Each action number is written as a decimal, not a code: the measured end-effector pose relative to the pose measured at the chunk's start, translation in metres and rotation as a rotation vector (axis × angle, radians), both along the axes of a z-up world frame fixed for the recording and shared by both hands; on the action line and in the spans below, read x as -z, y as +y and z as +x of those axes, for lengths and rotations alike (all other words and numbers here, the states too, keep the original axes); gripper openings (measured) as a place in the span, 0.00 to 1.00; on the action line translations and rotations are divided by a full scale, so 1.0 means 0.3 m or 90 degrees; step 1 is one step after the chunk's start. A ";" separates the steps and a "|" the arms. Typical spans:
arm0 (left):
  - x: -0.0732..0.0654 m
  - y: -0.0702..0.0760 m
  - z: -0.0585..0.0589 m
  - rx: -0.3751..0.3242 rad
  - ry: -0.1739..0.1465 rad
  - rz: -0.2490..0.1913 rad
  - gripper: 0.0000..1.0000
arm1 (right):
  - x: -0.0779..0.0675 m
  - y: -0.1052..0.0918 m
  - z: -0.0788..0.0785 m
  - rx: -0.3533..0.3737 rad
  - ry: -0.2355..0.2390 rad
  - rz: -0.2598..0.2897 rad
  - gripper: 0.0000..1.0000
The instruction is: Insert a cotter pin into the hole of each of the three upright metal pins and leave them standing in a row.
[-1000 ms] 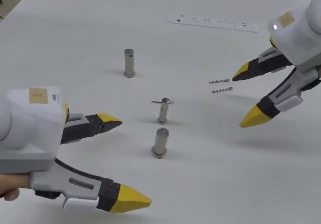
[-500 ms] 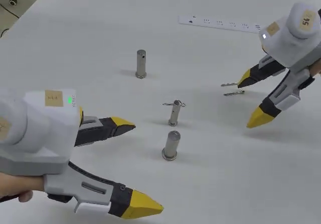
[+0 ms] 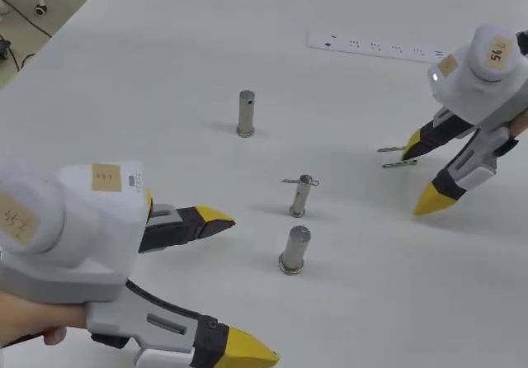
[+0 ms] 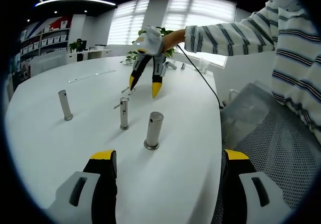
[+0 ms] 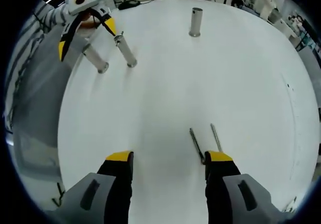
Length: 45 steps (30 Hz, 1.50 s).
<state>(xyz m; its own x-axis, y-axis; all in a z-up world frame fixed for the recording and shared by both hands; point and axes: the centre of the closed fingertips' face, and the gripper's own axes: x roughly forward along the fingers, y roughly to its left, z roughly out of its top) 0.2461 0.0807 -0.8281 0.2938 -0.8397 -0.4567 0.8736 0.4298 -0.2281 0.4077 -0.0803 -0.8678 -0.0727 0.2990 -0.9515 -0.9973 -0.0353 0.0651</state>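
Observation:
Three upright metal pins stand in a row on the white table: a far one (image 3: 246, 113), a middle one (image 3: 301, 195) with a cotter pin through its top, and a near one (image 3: 294, 249). Two loose cotter pins (image 3: 398, 163) lie at the right, also seen as cotter pins (image 5: 196, 143) just ahead of one fingertip. My right gripper (image 3: 417, 180) is open, its upper tip touching or nearly touching them. My left gripper (image 3: 246, 290) is open and holds nothing, to the left of the near pin (image 4: 153, 130).
A white power strip (image 3: 375, 46) lies at the table's far side. The table edge (image 3: 58, 34) runs along the upper left, with floor beyond it. A person's striped sleeve (image 4: 241, 28) reaches over the table in the left gripper view.
The head camera has shifted. My right gripper has come down closer to the two loose cotter pins. The left gripper has hardly moved and the three pins stand as before.

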 end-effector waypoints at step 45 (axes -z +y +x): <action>0.003 0.014 -0.011 -0.009 0.000 0.006 0.80 | 0.022 0.014 0.057 -0.046 -0.062 -0.093 0.13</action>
<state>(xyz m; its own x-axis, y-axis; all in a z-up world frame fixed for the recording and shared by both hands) 0.2429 0.0849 -0.8292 0.3063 -0.8309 -0.4645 0.8672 0.4448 -0.2239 0.4247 -0.0761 -0.8743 0.0048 0.1549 -0.9879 -0.9942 -0.1050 -0.0213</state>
